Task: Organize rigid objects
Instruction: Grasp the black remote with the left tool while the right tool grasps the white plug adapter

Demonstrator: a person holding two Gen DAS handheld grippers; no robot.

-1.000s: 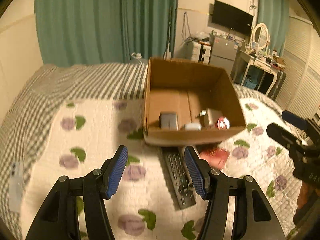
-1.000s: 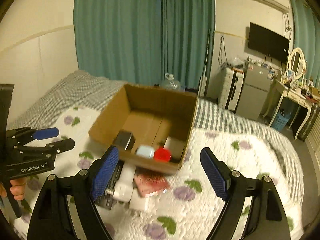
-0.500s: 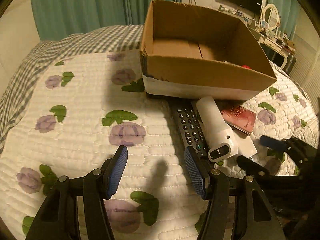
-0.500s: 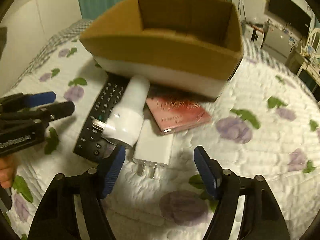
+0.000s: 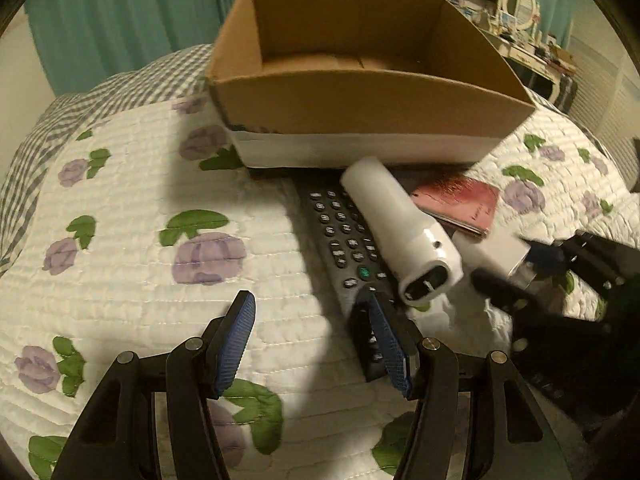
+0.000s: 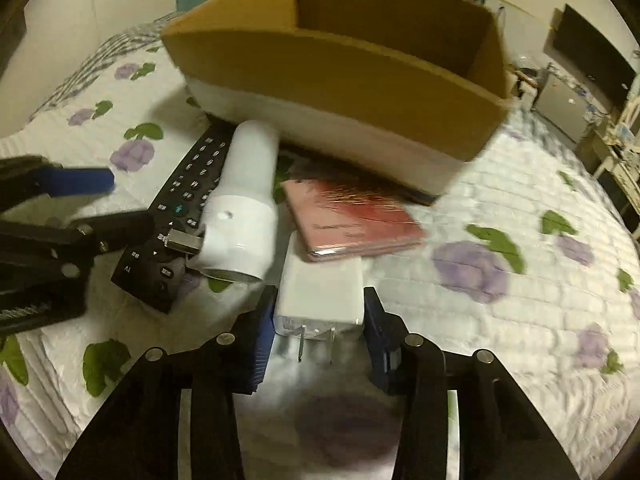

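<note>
A cardboard box stands on the quilted bed; it also shows in the right wrist view. In front of it lie a black remote, a white cylinder-shaped device, a pink booklet and a white plug adapter. My right gripper has its jaws on both sides of the adapter, touching it. My left gripper is open, low over the quilt, its right finger over the near end of the remote. The white device lies on the remote.
The flowered quilt spreads to the left and the near side. A checked blanket lies at the far left. Green curtains hang behind. A dresser with a mirror stands far right.
Both grippers came down and forward toward the objects in front of the box. My right gripper's jaws narrowed onto the white adapter. The left gripper moved closer to the remote.
</note>
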